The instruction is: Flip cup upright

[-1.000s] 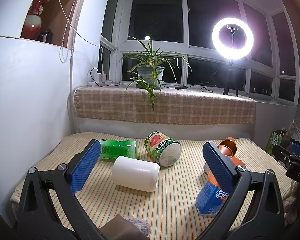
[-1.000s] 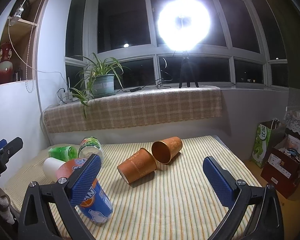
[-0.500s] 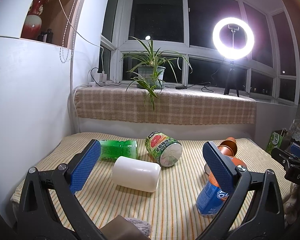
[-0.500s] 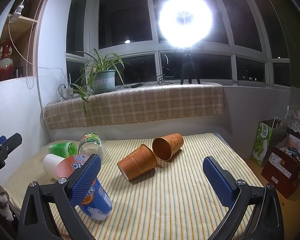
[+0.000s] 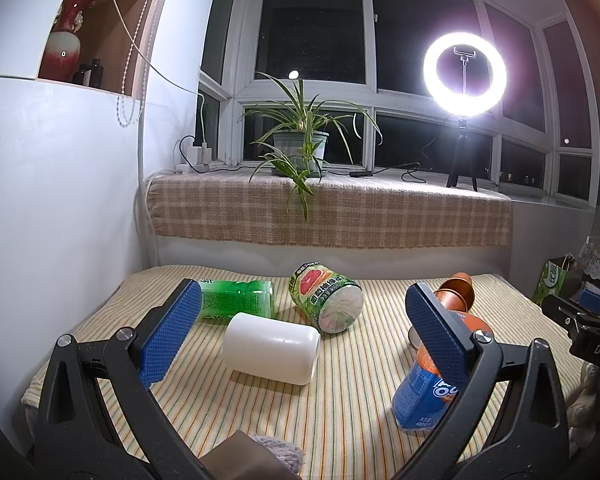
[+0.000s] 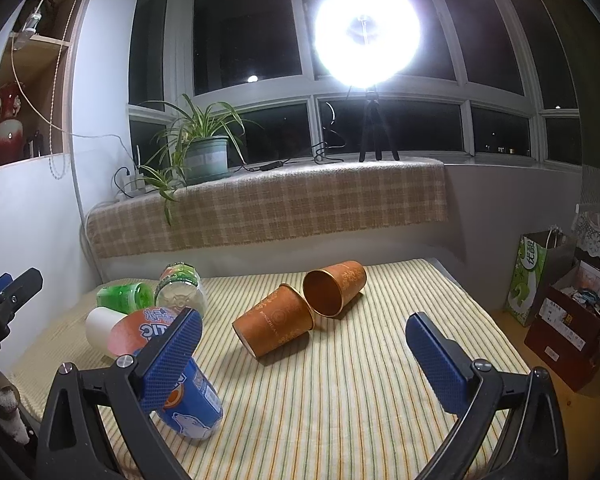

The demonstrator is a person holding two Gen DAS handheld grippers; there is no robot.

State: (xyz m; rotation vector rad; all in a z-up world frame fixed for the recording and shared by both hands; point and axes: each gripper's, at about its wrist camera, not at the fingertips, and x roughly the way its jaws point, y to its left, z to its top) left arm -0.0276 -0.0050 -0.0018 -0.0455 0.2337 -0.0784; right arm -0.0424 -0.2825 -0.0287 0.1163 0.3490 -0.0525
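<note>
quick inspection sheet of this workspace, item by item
surface: striped cloth covers the table
job's things: two orange paper cups on their sides, touching; white cup on its side
clutter: green bottle, grapefruit can and blue cup, all lying down
grippers: left gripper and right gripper open, holding nothing
cables: cords run along the windowsill
surroundings: potted plant, ring light, red vase
</note>
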